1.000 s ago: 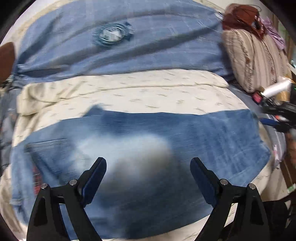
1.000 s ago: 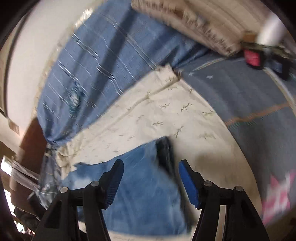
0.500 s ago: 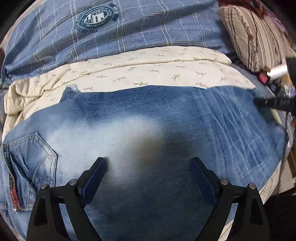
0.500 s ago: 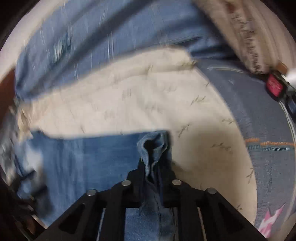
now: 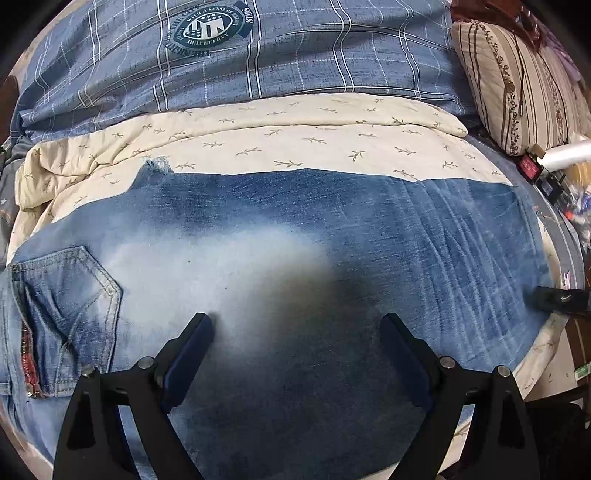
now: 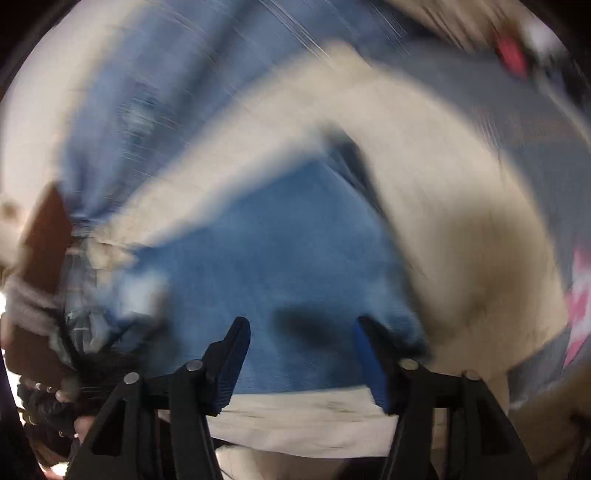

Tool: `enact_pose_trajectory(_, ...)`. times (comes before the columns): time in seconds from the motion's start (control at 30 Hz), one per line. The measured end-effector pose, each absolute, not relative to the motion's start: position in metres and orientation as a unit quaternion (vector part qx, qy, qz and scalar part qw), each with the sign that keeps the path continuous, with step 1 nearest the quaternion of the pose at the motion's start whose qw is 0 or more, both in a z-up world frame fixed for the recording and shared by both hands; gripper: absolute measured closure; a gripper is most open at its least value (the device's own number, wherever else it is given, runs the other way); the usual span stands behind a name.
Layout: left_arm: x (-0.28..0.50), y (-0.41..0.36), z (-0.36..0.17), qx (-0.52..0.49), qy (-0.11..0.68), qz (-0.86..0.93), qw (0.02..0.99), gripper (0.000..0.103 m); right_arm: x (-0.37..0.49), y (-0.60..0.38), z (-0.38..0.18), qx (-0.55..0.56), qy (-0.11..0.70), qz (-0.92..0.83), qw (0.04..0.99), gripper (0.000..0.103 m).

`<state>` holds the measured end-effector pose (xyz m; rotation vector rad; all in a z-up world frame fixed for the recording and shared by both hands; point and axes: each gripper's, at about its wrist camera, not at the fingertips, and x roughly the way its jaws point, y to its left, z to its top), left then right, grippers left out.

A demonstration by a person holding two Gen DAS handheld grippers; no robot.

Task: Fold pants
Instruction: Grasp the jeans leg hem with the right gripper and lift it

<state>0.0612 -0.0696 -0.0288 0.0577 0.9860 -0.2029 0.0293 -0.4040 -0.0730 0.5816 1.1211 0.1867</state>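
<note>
Blue jeans (image 5: pixel 295 251) lie flat across a cream leaf-print quilt (image 5: pixel 295 136), folded lengthwise, with a back pocket (image 5: pixel 62 306) at the left and the leg end at the right. My left gripper (image 5: pixel 297 332) is open and empty just above the faded middle of the jeans. In the blurred right wrist view the jeans (image 6: pixel 266 251) lie below my right gripper (image 6: pixel 301 332), which is open and empty over their near edge. The tip of the right gripper (image 5: pixel 561 299) shows at the right edge of the left wrist view.
A blue plaid cover with a round emblem (image 5: pixel 210 29) lies behind the quilt. A striped pillow (image 5: pixel 517 92) sits at the back right, with a red device (image 5: pixel 530 168) and small clutter beside it. The bed's edge runs along the right side.
My right gripper was shut on the jeans' leg end half a second ago; it has let go, opened and is moving. My left gripper has come lower and closer over the jeans.
</note>
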Motion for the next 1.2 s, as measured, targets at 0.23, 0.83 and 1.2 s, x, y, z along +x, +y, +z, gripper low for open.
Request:
enact_pose_trajectory(0.23,0.057,-0.068,-0.020,0.031,0.461,-0.098,0.881,0.011,0.014,-0.409,-0.032,0.284,0.441,0.086,0.847,0.049)
enact_pose_trajectory(0.83,0.055,-0.065,-0.037,0.037,0.474,-0.092,0.875,0.011,0.128,-0.410,-0.065,0.305,0.483,0.093,0.816,0.051)
enact_pose_trajectory(1.2,0.054,-0.075,-0.012,-0.016,0.454,-0.110,0.884,0.011,-0.006,-0.441,-0.040,0.394,0.416,0.078,0.816,0.046)
